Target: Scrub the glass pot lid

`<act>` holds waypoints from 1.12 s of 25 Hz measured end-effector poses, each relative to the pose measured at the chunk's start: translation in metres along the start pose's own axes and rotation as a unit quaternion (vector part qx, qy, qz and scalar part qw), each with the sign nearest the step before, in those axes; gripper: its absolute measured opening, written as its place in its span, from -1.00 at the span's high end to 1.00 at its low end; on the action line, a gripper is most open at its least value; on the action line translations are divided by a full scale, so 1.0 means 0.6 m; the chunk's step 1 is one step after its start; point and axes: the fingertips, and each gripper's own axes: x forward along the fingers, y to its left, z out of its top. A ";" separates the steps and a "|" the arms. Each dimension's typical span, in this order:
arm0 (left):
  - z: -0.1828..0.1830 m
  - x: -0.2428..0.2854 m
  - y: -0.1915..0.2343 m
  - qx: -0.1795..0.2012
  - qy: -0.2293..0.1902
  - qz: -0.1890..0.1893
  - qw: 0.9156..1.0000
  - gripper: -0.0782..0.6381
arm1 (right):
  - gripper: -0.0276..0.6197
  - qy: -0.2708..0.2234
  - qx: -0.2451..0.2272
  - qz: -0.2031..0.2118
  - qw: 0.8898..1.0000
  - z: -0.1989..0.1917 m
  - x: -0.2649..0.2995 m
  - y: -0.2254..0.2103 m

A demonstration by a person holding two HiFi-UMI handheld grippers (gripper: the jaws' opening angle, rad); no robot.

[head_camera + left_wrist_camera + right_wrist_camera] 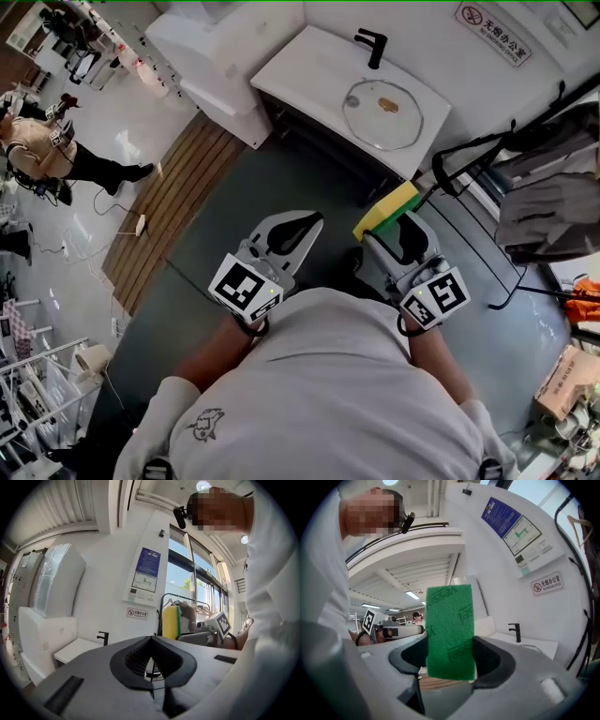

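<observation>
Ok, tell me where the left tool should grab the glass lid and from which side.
Take the brownish centre knob, coming straight down from above. The glass lid lies flat on the white counter, so its rim probably offers no purchase, while the knob faces up. The left tool is shut and must open first.

sponge (450, 630): green scourer face rough, fibrous, matt; yellow foam backing. lid (382, 112): clear glossy glass, thin metal-looking rim. worktop (300, 70): white, smooth, slight sheen. tap (373, 45): matt black. left gripper (151, 639) and right gripper (450, 651): grey matt plastic shells, black ribbed pads (133, 660). floor mat (173, 202): wood slats.
</observation>
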 end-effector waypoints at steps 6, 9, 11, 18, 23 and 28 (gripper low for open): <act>0.018 0.123 0.044 -0.001 -0.001 0.022 1.000 0.79 | 0.01 0.003 -0.005 0.017 1.000 0.038 0.027 -0.133; 0.017 0.186 0.053 0.001 -0.001 0.028 1.000 0.79 | 0.00 0.004 -0.004 0.018 1.000 0.048 0.023 -0.203; 0.017 0.228 0.058 0.001 0.001 0.030 1.000 0.79 | 0.01 0.003 -0.002 0.019 1.000 0.053 0.018 -0.247; 0.006 0.359 0.068 0.008 0.009 0.015 1.000 0.79 | 0.00 -0.004 0.006 0.002 1.000 0.060 -0.009 -0.381; 0.011 0.408 0.093 0.003 0.014 -0.002 1.000 0.79 | 0.00 -0.009 0.017 -0.034 0.999 0.066 -0.018 -0.435; 0.018 0.463 0.131 0.002 0.022 -0.033 0.999 0.79 | 0.00 -0.011 0.021 -0.076 0.997 0.068 -0.011 -0.481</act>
